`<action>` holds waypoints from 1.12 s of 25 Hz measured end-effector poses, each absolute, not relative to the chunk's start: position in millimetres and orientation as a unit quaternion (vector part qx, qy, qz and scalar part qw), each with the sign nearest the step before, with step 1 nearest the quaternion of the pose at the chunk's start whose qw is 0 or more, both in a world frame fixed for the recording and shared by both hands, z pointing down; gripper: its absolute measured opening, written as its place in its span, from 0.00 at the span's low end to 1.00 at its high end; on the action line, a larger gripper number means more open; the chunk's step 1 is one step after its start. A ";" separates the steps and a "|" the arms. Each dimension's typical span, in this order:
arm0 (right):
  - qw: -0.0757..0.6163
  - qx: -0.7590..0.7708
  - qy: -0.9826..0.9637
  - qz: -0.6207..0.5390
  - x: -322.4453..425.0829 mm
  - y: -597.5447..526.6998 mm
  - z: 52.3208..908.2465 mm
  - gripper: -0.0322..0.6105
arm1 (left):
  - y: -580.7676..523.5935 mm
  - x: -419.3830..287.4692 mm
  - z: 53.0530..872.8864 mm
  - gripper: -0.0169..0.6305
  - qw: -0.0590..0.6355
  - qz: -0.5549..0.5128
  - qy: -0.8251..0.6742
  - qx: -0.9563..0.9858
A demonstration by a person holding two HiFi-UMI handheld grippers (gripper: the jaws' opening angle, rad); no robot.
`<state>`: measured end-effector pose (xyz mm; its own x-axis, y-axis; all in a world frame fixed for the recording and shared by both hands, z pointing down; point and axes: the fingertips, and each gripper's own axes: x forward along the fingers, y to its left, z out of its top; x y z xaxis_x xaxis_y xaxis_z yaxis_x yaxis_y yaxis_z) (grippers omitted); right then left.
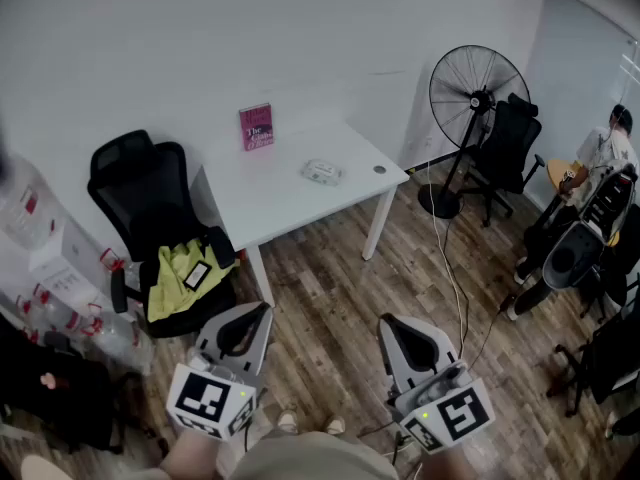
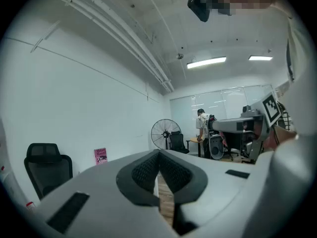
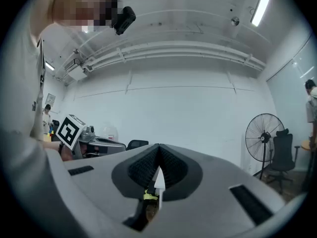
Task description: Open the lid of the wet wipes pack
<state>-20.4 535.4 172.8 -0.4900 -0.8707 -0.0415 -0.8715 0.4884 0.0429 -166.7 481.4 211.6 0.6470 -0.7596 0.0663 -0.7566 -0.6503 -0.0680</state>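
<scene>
The wet wipes pack (image 1: pixel 322 172) is a small pale packet lying flat on the white table (image 1: pixel 280 203), lid down as far as I can tell from here. Both grippers are held low near the person's body, well short of the table and level. My left gripper (image 1: pixel 256 311) has its jaws together with nothing between them; its dark ribbed pads (image 2: pixel 148 170) meet at the tips. My right gripper (image 1: pixel 393 321) is likewise shut and empty, pads (image 3: pixel 171 165) touching. The pack is hidden behind the jaws in both gripper views.
A pink book (image 1: pixel 257 126) stands at the table's back edge, and a small dark disc (image 1: pixel 379 169) lies near the right corner. A black office chair (image 1: pixel 160 228) with yellow cloth stands left of the table. A floor fan (image 1: pixel 472 98), more chairs and a person (image 1: pixel 605 153) are at the right.
</scene>
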 end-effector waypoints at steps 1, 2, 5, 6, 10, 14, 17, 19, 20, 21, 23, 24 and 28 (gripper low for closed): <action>0.008 -0.505 0.863 0.027 -19.8 535.9 173.9 0.09 | 481.4 -166.6 213.3 0.06 0.015 -0.046 0.419 -0.907; 0.008 -0.505 0.863 0.025 -19.0 536.1 174.7 0.09 | 481.3 -166.2 214.8 0.06 0.013 -0.048 0.419 -0.907; 0.014 -0.507 0.862 0.020 -14.4 535.6 175.2 0.09 | 480.5 -162.2 216.4 0.06 0.013 -0.050 0.418 -0.907; 0.016 -0.507 0.861 0.019 -12.4 535.5 175.4 0.09 | 480.5 -160.3 216.5 0.06 0.014 -0.051 0.417 -0.907; 0.018 -0.508 0.861 0.016 -3.9 535.2 176.5 0.09 | 480.3 -151.4 216.7 0.06 0.018 -0.054 0.416 -0.908; 0.019 -0.506 0.862 0.016 6.1 536.3 177.0 0.09 | 481.5 -140.4 216.1 0.06 0.020 -0.058 0.416 -0.907; 0.016 -0.499 0.866 0.017 12.7 536.7 178.5 0.09 | 483.3 -130.9 217.4 0.06 0.014 -0.058 0.413 -0.909; 0.020 -0.501 0.865 0.020 19.5 537.2 178.5 0.09 | 484.9 -124.5 218.6 0.06 0.016 -0.061 0.414 -0.908; 0.024 -0.504 0.863 0.021 24.4 537.5 178.2 0.09 | 485.8 -121.0 219.1 0.06 0.018 -0.063 0.415 -0.908; 0.029 -0.507 0.861 0.021 30.0 537.9 178.1 0.09 | 486.7 -117.4 219.4 0.06 0.019 -0.064 0.415 -0.907; 0.033 -0.509 0.860 0.020 40.6 538.6 178.9 0.18 | 488.3 -109.6 219.2 0.06 0.018 -0.065 0.417 -0.907; 0.032 -0.508 0.860 0.019 45.2 538.7 179.7 0.30 | 488.8 -105.9 218.5 0.06 0.018 -0.064 0.418 -0.906; 0.019 -0.505 0.863 0.020 57.5 539.0 187.1 0.32 | 491.1 -96.1 219.6 0.06 0.019 -0.067 0.427 -0.901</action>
